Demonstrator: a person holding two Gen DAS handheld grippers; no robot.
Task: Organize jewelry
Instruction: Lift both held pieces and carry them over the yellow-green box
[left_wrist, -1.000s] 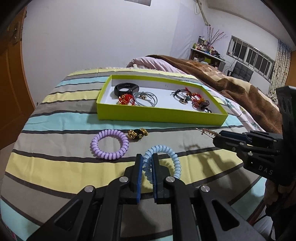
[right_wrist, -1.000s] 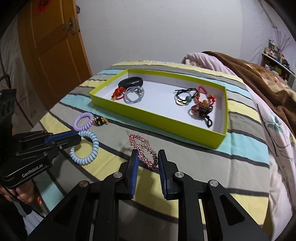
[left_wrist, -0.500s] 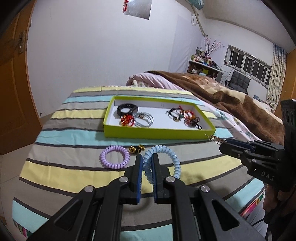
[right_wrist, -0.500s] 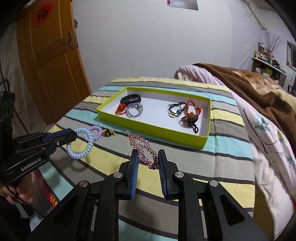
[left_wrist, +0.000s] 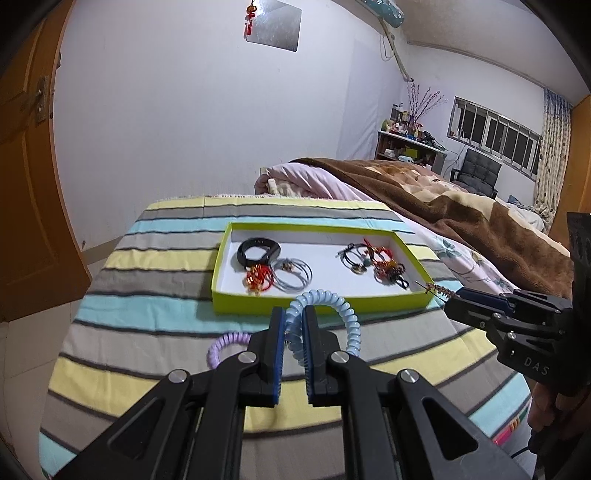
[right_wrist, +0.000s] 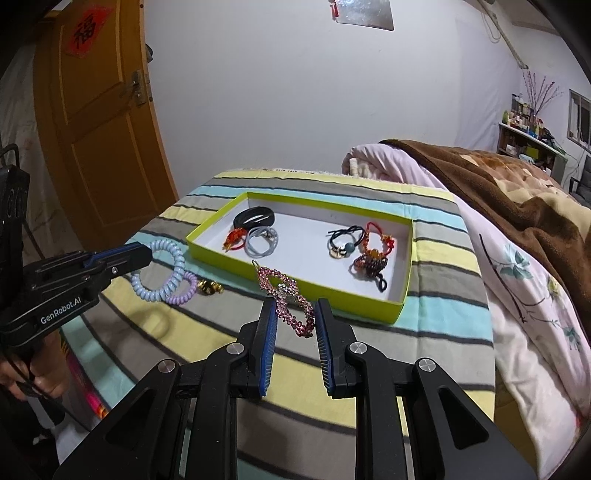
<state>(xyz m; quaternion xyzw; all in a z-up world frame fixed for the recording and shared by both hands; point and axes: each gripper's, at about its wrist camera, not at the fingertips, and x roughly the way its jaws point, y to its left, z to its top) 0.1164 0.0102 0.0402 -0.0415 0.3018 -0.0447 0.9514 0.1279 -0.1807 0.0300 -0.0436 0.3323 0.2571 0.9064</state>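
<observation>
Left wrist view shows my left gripper (left_wrist: 293, 325) pinching a blue coil hair tie (left_wrist: 334, 314); my two blue pads press on one side of the ring, and the rest of the ring stands up free in front of them, above the striped bedsheet (left_wrist: 155, 317). A purple coil hair tie (left_wrist: 221, 345) lies on the sheet just left of my fingers. Beyond the blue ring is the green tray (left_wrist: 317, 304), and inside it are a black band (left_wrist: 258, 253), a red ornament (left_wrist: 258, 278), grey hair ties (left_wrist: 293, 275) and a dark bunch of ties with beads (left_wrist: 373, 264).

In the right wrist view my right gripper (right_wrist: 295, 323) holds a pink beaded hair clip (right_wrist: 286, 299). The clip sits between the pads at its near end, and its far end points up toward the near wall of the tray (right_wrist: 351, 297). The clip is lifted off the sheet. At the left of this view my left gripper (right_wrist: 136, 256) carries the blue ring (right_wrist: 164, 271) over the purple one (right_wrist: 183, 291), and a small gold and black piece (right_wrist: 209, 287) lies on the sheet beside them. A brown blanket (right_wrist: 498, 192) covers the bed at the right.
</observation>
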